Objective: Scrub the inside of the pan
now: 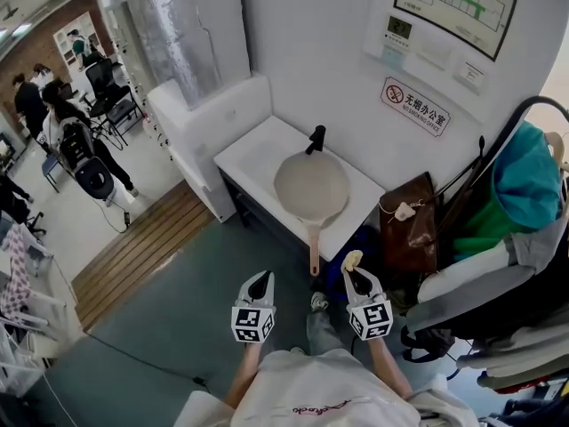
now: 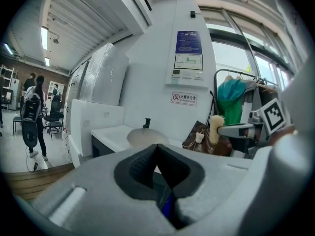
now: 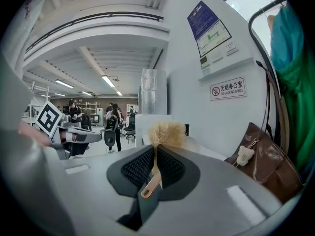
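We see the pan (image 1: 311,188) resting mouth-up on the white surface (image 1: 258,154) against the wall, just in front of a black tap-like fixture (image 1: 316,138). It is well apart from both grippers, which hang low in front of the person. We judge that scrubbing has not yet begun: nothing touches the pan and its pale inside lies open and unobstructed. The right gripper (image 1: 358,278) is clamped on a small brush (image 3: 166,132). Its coppery stem is pinched between the ribbed pads and its fluffy tan head stands out beyond the tips, so the bristles can reach the pan floor while the gripper itself keeps clear of the rim. The left gripper (image 1: 260,283) has its jaws brought together on nothing, and its own view shows only the floor through the slit below the pads. We take it to be kept free for steadying the pan. The pan's handle (image 1: 313,247) points straight back toward the person and sticks out over the surface's front edge, which puts it within easy reach of that free gripper. The pan's long axis therefore runs from the wall outward toward us, with the bowl at the far end and the handle at the near end. A brown bag (image 1: 409,229) hangs just beside the surface on the right, close to the path the brush would take.
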Demonstrator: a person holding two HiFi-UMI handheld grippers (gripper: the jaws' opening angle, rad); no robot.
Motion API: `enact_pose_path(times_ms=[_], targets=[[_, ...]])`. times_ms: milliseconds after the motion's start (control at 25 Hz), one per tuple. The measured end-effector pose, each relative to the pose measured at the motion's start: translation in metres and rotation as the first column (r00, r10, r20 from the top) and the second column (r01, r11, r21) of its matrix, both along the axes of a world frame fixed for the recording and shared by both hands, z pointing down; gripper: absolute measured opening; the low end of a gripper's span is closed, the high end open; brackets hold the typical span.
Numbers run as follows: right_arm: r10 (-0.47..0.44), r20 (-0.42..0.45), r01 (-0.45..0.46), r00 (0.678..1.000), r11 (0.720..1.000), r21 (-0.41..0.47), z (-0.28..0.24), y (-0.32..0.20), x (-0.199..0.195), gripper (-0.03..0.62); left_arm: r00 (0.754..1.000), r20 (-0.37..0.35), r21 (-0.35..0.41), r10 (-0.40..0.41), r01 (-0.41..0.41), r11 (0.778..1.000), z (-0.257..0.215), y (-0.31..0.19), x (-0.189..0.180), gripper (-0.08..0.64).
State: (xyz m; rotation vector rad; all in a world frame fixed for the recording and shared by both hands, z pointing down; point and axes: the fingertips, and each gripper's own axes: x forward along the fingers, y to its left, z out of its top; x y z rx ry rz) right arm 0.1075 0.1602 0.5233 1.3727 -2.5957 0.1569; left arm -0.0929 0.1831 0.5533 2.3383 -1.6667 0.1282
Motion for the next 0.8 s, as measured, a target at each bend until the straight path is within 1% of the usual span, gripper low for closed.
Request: enact_pose_path(times_ms=[320, 800], targets=[[-0.040, 0.017, 0.040, 0.999, 0.999, 0.015, -0.004, -0.038, -0.005, 0.026, 1.000, 0.007, 0.006, -0.007, 0.007, 1.000, -0.003, -0.038, 0.005, 0.000], [-0.088, 0.044, 0.087, 0.995, 0.996, 0.023, -0.020, -0.131, 0.000, 0.026, 0.998, 0.043, 0.016, -0.044, 0.044, 0.999, -0.025, -0.125, 0.012, 0.000]])
